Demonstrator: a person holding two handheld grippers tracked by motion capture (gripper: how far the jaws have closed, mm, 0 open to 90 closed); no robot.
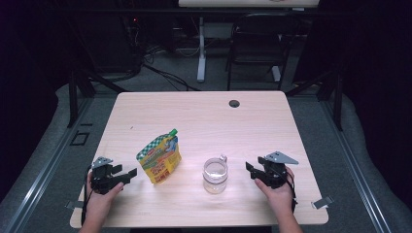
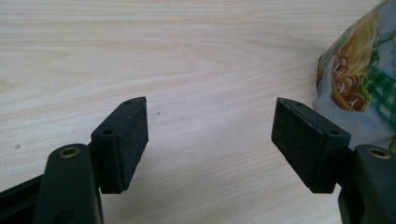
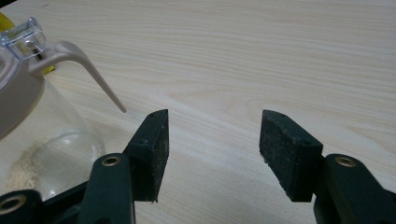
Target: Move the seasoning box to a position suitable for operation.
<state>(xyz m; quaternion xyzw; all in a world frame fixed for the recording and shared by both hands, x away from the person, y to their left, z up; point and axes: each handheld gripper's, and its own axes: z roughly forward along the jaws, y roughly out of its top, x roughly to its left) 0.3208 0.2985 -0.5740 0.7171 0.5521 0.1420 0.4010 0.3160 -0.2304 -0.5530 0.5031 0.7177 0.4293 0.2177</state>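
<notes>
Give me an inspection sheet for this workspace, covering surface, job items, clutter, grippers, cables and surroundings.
Surface: light wooden table, a dark round grommet hole near its far edge.
Job's things: printed spouted pouch with a green cap, standing left of centre; clear glass jar with a flip lid, a little pale powder at its bottom, right of the pouch.
Clutter: nothing seen.
Grippers: left gripper beside the pouch, jaws open, nothing between them; right gripper beside the jar, jaws open, nothing between them.
Cables: a cable trails from the left gripper; loose cables on the floor beyond.
Surroundings: dark chair and a white desk leg behind.
</notes>
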